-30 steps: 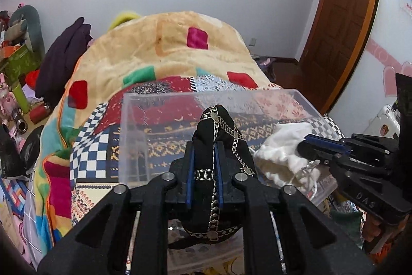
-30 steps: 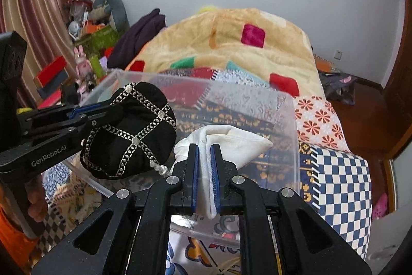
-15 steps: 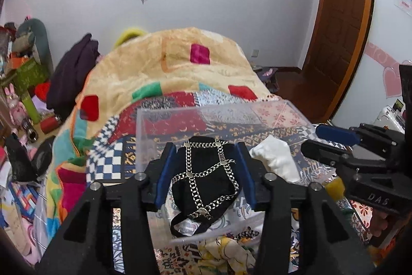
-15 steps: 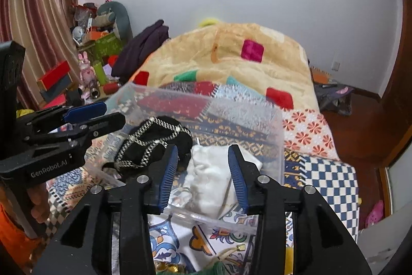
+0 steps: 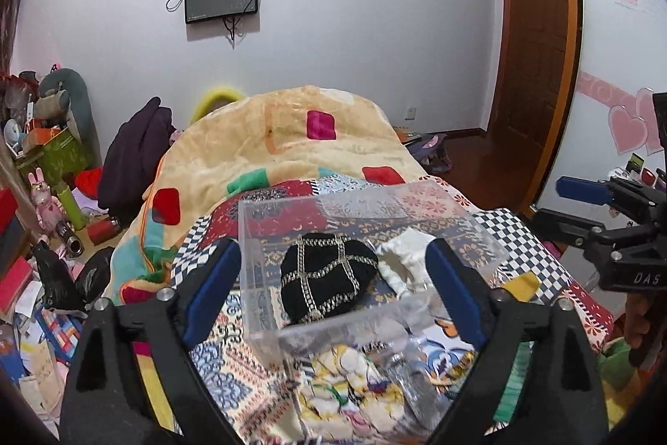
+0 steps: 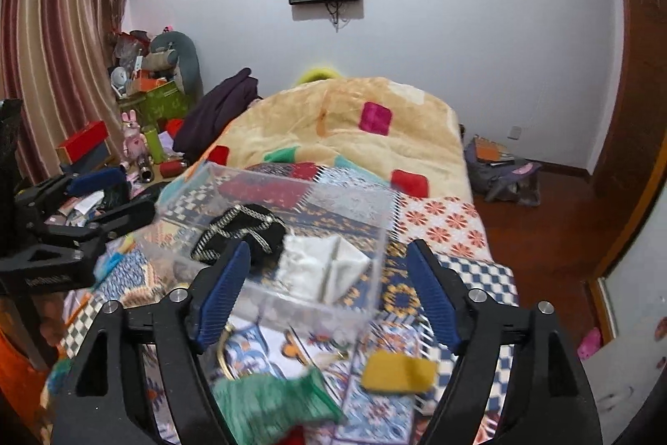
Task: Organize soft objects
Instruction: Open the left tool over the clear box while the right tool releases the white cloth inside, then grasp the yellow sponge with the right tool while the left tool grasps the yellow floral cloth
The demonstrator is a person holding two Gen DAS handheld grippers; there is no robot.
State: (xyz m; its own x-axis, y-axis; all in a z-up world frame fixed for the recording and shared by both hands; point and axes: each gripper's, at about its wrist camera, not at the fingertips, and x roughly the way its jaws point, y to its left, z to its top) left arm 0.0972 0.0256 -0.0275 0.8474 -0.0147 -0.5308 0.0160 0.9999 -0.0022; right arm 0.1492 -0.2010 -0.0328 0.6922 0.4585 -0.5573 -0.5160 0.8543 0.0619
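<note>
Clear plastic box [image 5: 375,219] on patchwork bedspread [image 5: 537,236]. Inside it: black chain-trimmed pouch [image 5: 327,276], white cloth pouch [image 5: 406,263] touching it at 3 o'clock.

Left gripper [image 5: 333,292]: jaws spread wide, holding nothing, blue pads either side of the box in view, above it.

Right gripper [image 6: 329,292]: also released, empty, blue pads apart.

Green item [image 6: 271,403], blurred, at 6 o'clock of the box; yellow patch [image 6: 398,372] at 5 o'clock, both outside it on the spread. Beige blanket [image 5: 292,144] at 12 o'clock.
</note>
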